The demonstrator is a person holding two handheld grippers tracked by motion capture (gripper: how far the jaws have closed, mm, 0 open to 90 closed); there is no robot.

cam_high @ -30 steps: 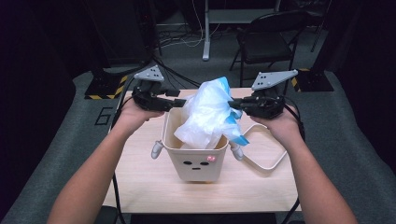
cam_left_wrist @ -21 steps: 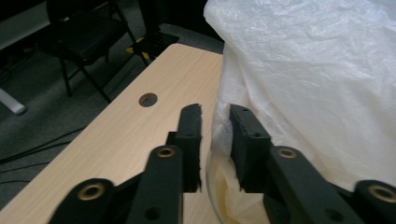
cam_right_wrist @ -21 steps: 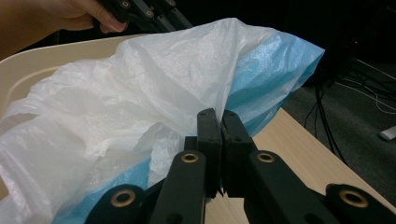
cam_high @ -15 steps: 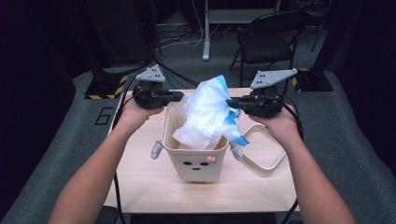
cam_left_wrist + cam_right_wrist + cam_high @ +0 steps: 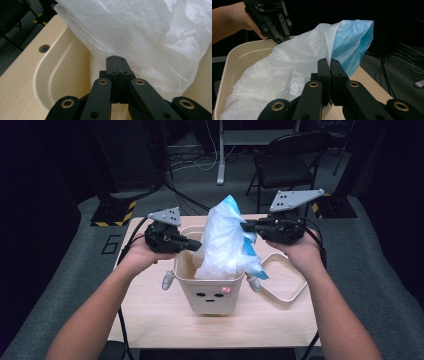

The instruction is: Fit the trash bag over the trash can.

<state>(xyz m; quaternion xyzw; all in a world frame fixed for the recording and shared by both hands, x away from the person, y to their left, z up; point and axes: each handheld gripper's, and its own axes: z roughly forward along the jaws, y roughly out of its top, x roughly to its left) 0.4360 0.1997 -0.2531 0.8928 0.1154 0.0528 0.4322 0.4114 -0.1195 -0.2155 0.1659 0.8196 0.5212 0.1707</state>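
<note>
While it is standing up out of the cream bin point(image 5: 210, 292) at the middle of the table point(image 5: 150, 315), the white and blue plastic bag point(image 5: 222, 242) is rising between the 2 grippers. The right gripper point(image 5: 246, 226) is meeting the bag's blue edge, its jaws pressed together with a fold of the film pinched between them in the right gripper view. The left gripper point(image 5: 198, 245) is hovering over the bin's rim, just beside the bag's white side; its jaws are closed flat against each other, gripping nothing. A number 6 point(image 5: 111, 243) is showing on the grey floor left of the table.
</note>
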